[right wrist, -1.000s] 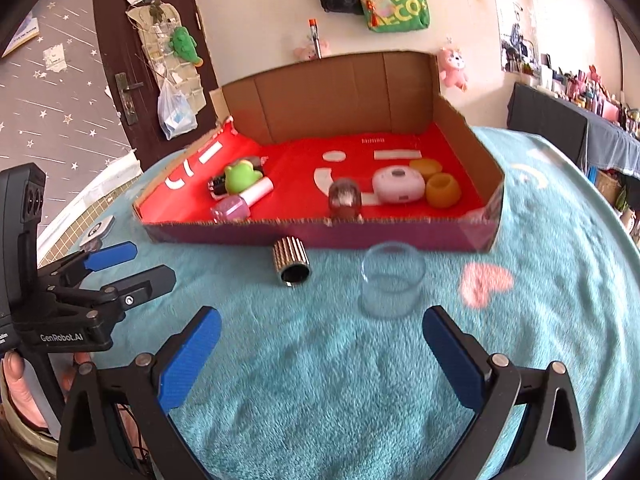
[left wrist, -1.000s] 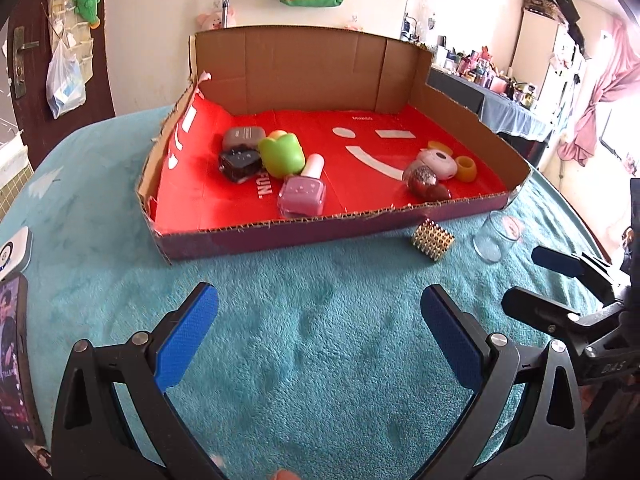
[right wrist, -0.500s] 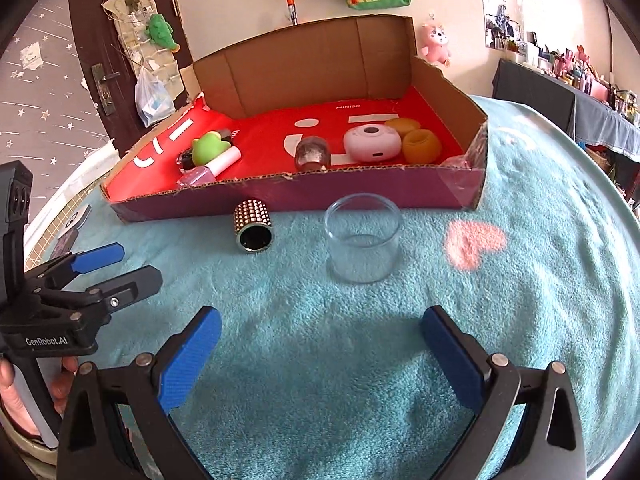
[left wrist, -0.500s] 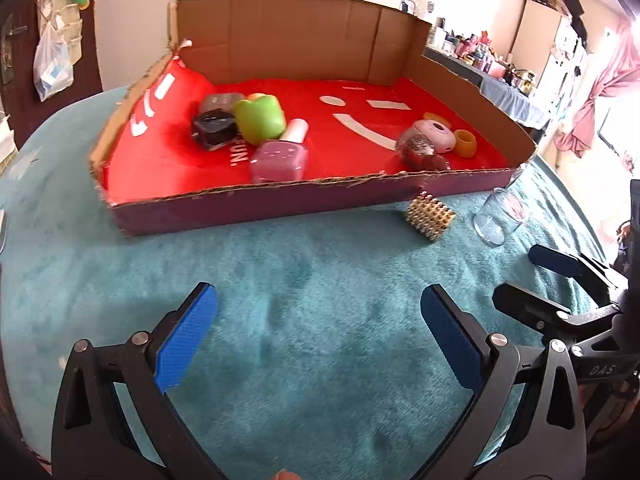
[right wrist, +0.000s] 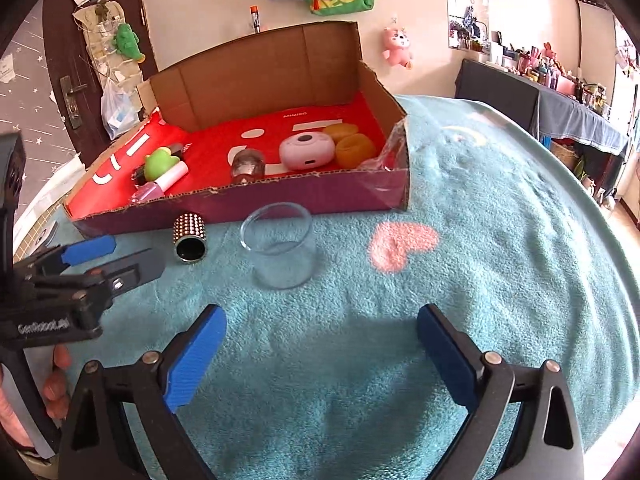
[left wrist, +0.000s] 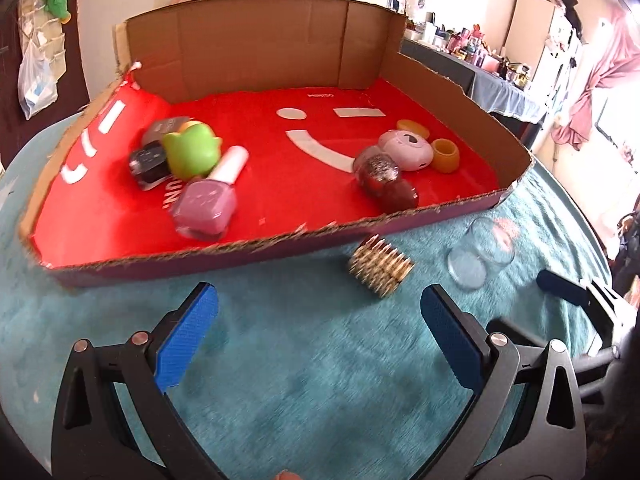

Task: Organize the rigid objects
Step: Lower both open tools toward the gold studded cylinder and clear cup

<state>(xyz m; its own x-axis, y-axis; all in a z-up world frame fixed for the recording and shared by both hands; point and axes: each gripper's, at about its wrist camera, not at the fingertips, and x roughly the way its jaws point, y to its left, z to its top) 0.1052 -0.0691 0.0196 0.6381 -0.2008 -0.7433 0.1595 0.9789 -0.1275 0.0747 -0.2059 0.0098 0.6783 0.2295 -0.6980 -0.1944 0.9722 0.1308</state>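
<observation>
Now, going from left to right, the cardboard box (left wrist: 256,48) with the red floor stands on the far side of the blue-green blanket (right wrist: 500,240), and it already keeps most of the small things. At its left part lie a green frog toy (left wrist: 192,152), a dark little case (left wrist: 149,161) and a pink nail polish bottle (left wrist: 206,204), close together. At its right part are a round glitter bottle (left wrist: 382,176), a pale pink round case (left wrist: 406,150) and an orange ring (left wrist: 445,155). I judge the things are gathered in the box because this is the place for sorting them. Two things are not yet inside. The studded gold cylinder (left wrist: 380,266) lies on its side on the blanket, just beside the near wall of the box; its open end looks dark and its skin is full of small shiny studs. To the right of it the clear glass cup (right wrist: 280,246) stands upright, empty, near the same wall. The left gripper (left wrist: 320,336) hovers over the blanket near the cylinder, its blue fingers (left wrist: 188,336) spread wide with nothing between them. The right gripper (right wrist: 320,356) is before the cup; its jaws have just been closing a little but are wide apart and hold nothing. Probably each gripper is placed to take the thing in front of it.
</observation>
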